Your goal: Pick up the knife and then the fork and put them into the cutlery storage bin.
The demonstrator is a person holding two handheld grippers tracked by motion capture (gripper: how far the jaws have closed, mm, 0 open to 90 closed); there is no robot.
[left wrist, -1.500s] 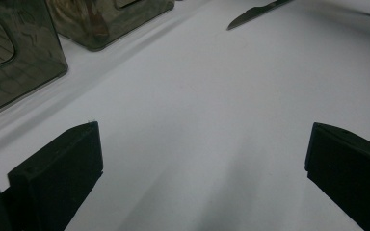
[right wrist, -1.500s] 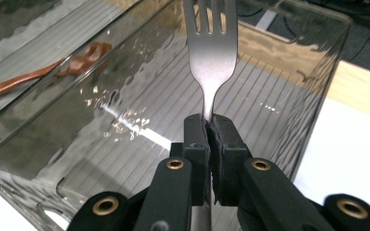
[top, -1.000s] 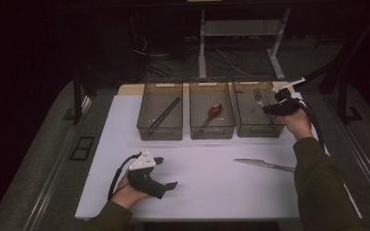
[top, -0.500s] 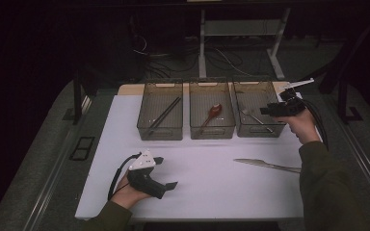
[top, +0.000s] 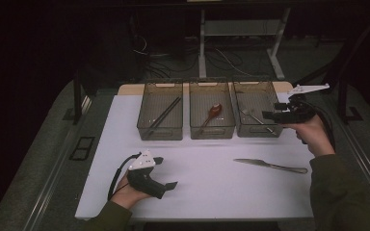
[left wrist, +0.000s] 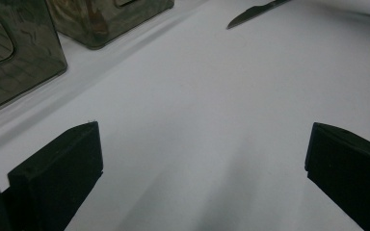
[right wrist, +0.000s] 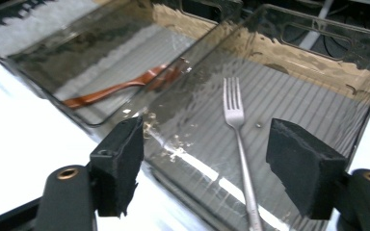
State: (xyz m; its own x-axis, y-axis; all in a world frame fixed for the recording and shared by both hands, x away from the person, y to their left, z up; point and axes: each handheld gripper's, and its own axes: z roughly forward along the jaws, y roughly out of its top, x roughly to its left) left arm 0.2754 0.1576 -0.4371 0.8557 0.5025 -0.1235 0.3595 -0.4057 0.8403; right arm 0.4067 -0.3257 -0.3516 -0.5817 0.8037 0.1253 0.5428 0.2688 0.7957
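A dim room surrounds a white counter (top: 207, 183) on which three clear bins are lined up at the far edge. Chopsticks (top: 164, 114) lie in the left bin (top: 160, 132), a wooden spoon (top: 209, 114) in the middle bin (top: 213, 132), and a fork (right wrist: 236, 130) in the right bin (top: 257, 131). The right hand-held gripper (top: 269, 115) is held just over the right bin's near corner; its jaws have just been opening and nothing is between them, so the fork is judged released. The left hand-held gripper (top: 172, 185) rests on the counter, jaws wide apart and empty. A knife (top: 270, 165) lies loose on the counter, near the right forearm. It is judged the next item, calling for a reach back and a grasp at its handle.
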